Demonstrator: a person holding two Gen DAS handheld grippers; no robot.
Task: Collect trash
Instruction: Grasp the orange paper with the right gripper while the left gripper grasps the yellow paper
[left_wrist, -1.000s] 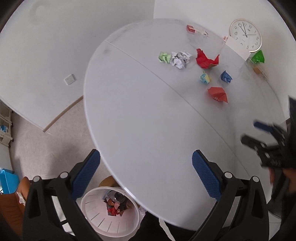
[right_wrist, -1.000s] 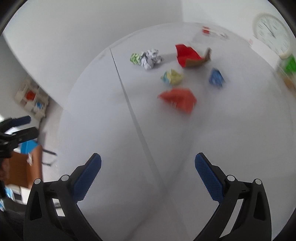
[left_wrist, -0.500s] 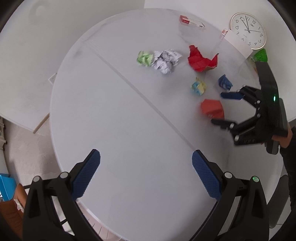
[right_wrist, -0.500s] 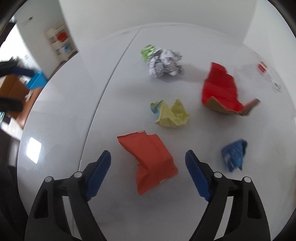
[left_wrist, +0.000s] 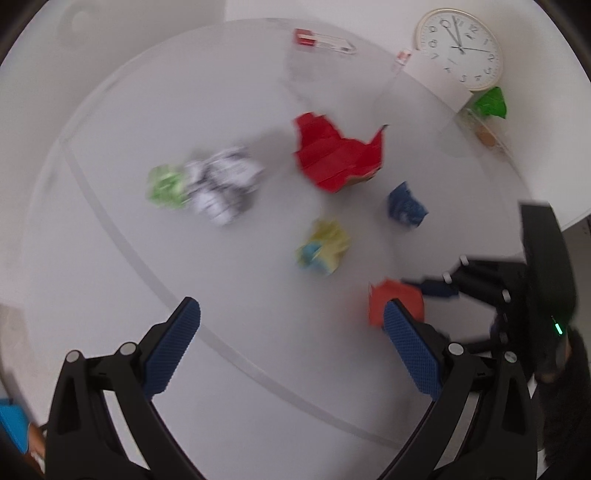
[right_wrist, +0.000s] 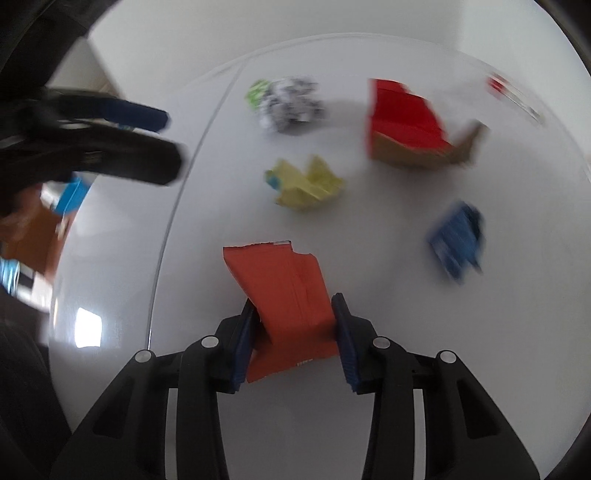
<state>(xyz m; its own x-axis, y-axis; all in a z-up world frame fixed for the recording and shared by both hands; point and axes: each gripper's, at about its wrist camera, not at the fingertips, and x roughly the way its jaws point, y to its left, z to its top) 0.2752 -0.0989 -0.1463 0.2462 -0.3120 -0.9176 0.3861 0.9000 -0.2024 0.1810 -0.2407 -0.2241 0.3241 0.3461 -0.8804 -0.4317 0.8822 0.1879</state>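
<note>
Crumpled trash lies on a round white table (left_wrist: 110, 280). My right gripper (right_wrist: 293, 328) is shut on an orange wrapper (right_wrist: 288, 295), also seen in the left wrist view (left_wrist: 395, 299). Beyond it lie a yellow paper ball (right_wrist: 306, 184), a blue ball (right_wrist: 458, 240), a red and brown folded carton (right_wrist: 406, 125), a black-and-white ball (right_wrist: 288, 103) and a green ball (right_wrist: 256, 92). My left gripper (left_wrist: 291, 347) is open and empty above the table, short of the yellow ball (left_wrist: 325, 247).
A wall clock (left_wrist: 458, 55) leans at the table's far right beside a green wrapper (left_wrist: 491, 103). A small red and white packet (left_wrist: 321, 38) lies at the far edge. The left gripper's body (right_wrist: 110, 136) shows at the left of the right wrist view.
My right gripper moved forward and closed on the orange wrapper. My left gripper moved in over the table toward the trash pile; the bin has left its view.
</note>
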